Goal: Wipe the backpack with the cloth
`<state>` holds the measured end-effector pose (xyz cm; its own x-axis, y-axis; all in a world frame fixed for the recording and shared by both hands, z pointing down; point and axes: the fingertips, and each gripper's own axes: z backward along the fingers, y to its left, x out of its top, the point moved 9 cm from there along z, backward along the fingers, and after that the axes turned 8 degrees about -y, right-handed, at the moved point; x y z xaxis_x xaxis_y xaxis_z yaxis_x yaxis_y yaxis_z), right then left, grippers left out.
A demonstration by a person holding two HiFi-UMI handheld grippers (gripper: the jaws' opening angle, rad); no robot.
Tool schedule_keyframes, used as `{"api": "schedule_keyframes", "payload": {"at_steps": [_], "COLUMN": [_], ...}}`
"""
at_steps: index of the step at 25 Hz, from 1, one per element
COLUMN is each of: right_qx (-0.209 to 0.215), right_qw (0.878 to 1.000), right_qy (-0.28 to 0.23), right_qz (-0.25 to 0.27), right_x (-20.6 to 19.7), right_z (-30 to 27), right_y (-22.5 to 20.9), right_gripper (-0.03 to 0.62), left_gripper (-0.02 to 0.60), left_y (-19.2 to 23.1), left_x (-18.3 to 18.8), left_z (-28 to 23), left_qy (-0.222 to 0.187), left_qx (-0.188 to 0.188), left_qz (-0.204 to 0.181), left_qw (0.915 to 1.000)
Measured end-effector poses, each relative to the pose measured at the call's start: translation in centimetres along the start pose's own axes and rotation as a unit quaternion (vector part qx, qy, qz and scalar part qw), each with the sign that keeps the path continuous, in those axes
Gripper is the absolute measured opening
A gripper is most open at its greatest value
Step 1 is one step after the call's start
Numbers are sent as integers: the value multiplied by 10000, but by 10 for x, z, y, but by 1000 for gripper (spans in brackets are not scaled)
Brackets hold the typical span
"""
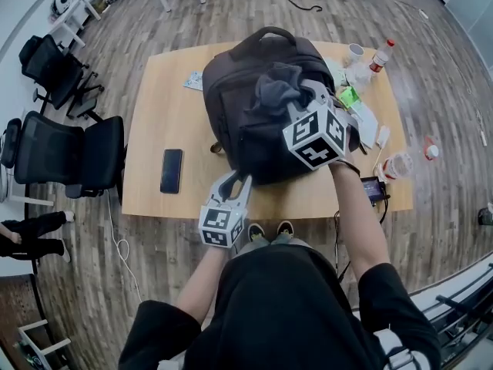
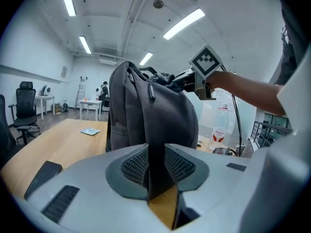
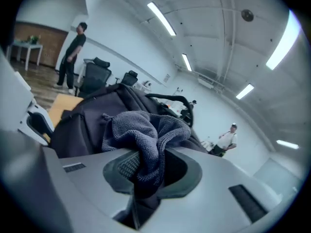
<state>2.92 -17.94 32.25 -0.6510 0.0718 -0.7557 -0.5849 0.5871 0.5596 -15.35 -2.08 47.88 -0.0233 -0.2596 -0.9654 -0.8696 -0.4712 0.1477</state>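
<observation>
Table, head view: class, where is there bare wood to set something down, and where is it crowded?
The widest bare patch lies on the table between its left edge and the backpack, beyond the phone. The right end is crowded: a cup, a bottle, papers and a cable leave hardly any free wood there.

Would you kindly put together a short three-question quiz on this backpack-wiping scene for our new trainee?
1. True or false: the right claw grips the cloth.
2. What is pinched in the left claw? A) a sponge B) backpack fabric C) a brush
3. Fill in: the phone lies on the ___.
Key: 1 true; 2 B; 3 table.
</observation>
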Motion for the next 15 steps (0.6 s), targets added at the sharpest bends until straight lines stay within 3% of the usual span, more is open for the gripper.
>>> {"api": "schedule_keyframes", "payload": {"at_steps": [3, 6, 11, 15], "right_qx": [-545, -480, -156, -374], "right_qw": [9982, 9986, 9912, 9825], "right_qy": [183, 90, -151, -436], "right_qz": [182, -218, -1307, -1773], "right_x": [-17, -32, -62, -86], "right_z": [20, 44, 72, 85], "right_y": [-20, -11, 22, 41], "right_gripper": [74, 74, 74, 74], "left_gripper": [115, 115, 114, 112], "left_y": [0, 1, 3, 5], "left_x": [-1, -2, -1, -2], "left_z": [0, 0, 2, 2], "left_qy": [-29, -54, -69, -92], "left_qx": [-29, -60, -152, -181], "left_qz": [40, 76, 146, 171], "left_qw": [10000, 9999, 9998, 9996]}}
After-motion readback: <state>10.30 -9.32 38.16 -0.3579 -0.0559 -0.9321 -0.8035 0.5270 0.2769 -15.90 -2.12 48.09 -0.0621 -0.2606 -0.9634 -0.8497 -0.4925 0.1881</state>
